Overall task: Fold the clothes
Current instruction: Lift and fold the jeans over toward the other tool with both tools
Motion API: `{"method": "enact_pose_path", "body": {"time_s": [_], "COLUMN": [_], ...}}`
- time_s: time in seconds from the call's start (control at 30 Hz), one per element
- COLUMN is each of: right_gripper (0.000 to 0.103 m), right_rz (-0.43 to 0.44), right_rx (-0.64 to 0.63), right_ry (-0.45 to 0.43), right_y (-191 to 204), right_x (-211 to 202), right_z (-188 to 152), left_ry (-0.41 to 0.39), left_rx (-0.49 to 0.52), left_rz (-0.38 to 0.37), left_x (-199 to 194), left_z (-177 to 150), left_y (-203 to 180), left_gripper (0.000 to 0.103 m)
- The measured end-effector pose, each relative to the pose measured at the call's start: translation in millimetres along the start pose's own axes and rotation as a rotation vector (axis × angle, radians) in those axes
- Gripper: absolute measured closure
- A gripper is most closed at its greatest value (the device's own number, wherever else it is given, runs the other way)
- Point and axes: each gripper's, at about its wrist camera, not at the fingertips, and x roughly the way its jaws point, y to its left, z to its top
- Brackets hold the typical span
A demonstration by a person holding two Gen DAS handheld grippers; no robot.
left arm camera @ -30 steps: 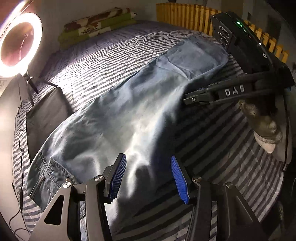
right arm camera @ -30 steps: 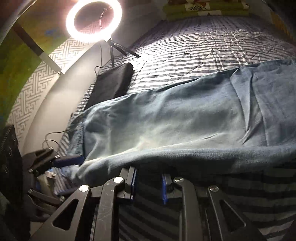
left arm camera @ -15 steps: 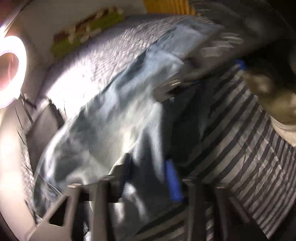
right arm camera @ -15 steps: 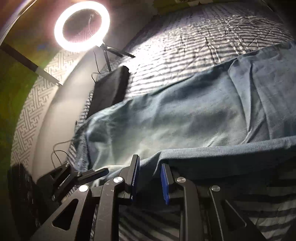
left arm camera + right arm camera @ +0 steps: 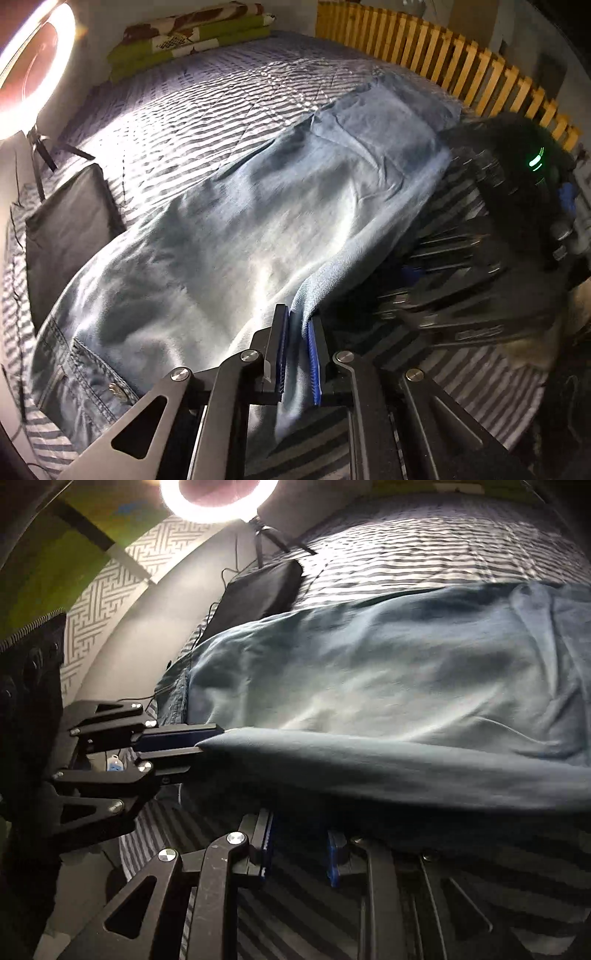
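Left gripper (image 5: 297, 345) jaws just closed onto the near edge of the pale blue denim jeans (image 5: 258, 221), at 6 o'clock on the striped grey quilted bedspread (image 5: 207, 99). Right gripper (image 5: 299, 849) sits narrowly parted, grip unclear. Looks ready to lift and fold.

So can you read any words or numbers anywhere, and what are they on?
No text here can be read.
Label on the side of the right gripper: too blurred to read.
Metal button on the jeans: too small to tell any marks.
Folded blanket at the far end of the bed: only patterns, no letters that can be made out.
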Motion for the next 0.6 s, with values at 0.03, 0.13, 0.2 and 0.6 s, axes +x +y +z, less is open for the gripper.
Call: {"method": "enact_pose_path", "body": {"time_s": [0.03, 0.13, 0.2, 0.6], "right_gripper": [0.082, 0.082, 0.082, 0.082], "right_rz": [-0.016, 0.011, 0.044, 0.248], "right_rx": [-0.006, 0.006, 0.013, -0.162], "right_ry": [-0.006, -0.006, 0.012, 0.261], "right_y": [2.2, 3.0, 1.7, 30.9], "right_x": [3.9, 18.3, 29.3, 43.1], "right_z": [3.0, 16.7, 23.7, -23.2], "left_ry": [-0.004, -0.026, -0.047, 0.129], "left_rx": [-0.006, -0.035, -0.043, -0.072], "left_rz": [-0.009, 0.003, 0.043, 0.321], "left_x": [-3.3, -19.1, -29.0, 26.3], "left_z": [0.6, 1.2, -3.7, -44.9], "left_y": [0.3, 10.2, 21.2, 77.4], "left_gripper": [0.090, 0.076, 0.073, 0.074]}}
